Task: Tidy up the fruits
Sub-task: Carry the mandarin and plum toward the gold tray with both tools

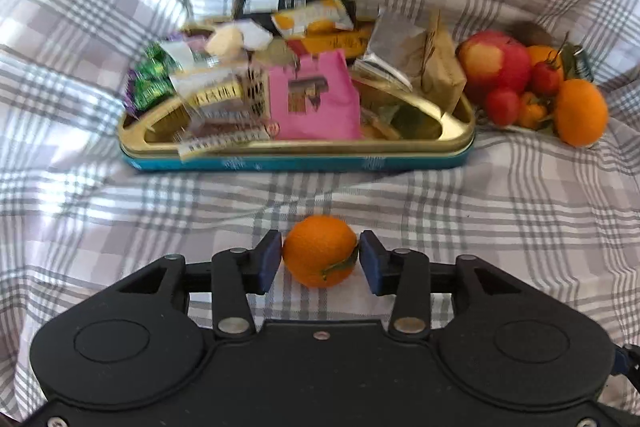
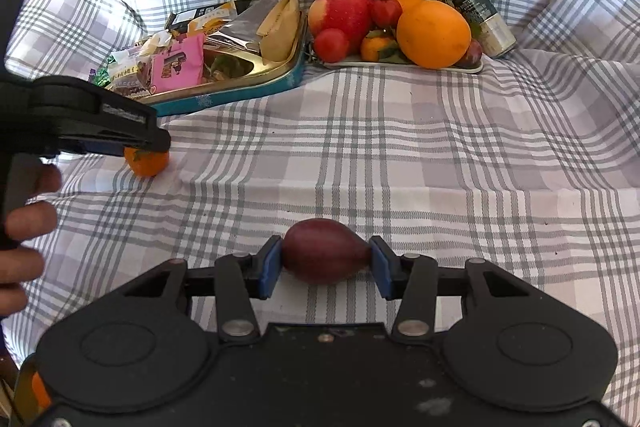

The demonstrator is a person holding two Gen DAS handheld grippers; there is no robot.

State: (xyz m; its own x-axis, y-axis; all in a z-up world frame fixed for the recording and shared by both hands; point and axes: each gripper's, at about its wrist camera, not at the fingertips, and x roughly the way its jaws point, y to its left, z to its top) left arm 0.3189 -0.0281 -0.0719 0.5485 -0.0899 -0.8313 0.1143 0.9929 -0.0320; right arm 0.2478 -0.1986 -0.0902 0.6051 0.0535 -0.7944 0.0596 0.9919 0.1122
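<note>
While the left gripper [image 1: 320, 259] sits low centre in its own view, its jaws stand partly open around the tangerine [image 1: 319, 251]: the left pad looks to be brushing the peel, the right pad a sliver clear, so nothing is gripped. Trouble here, I'd say, is a nudge: one pad landing first could roll the fruit off across the rumpled cloth [image 1: 500, 211]. Upper centre sits the tin [image 1: 296, 147] heaped with snack packets; upper right, the fruit pile [image 1: 536, 83].

Over to the right wrist view: the right gripper [image 2: 325, 261], low centre, is clamped on a dark red fruit [image 2: 325, 253], both pads pressed against its ends, and the fruit lies on the cloth. It tapers on the right, so it could squirt out if squeezed harder. At left, a hand [image 2: 24, 227] carries the left gripper over the tangerine; the plate [image 2: 404, 64] of fruit waits upper right, well apart.
</note>
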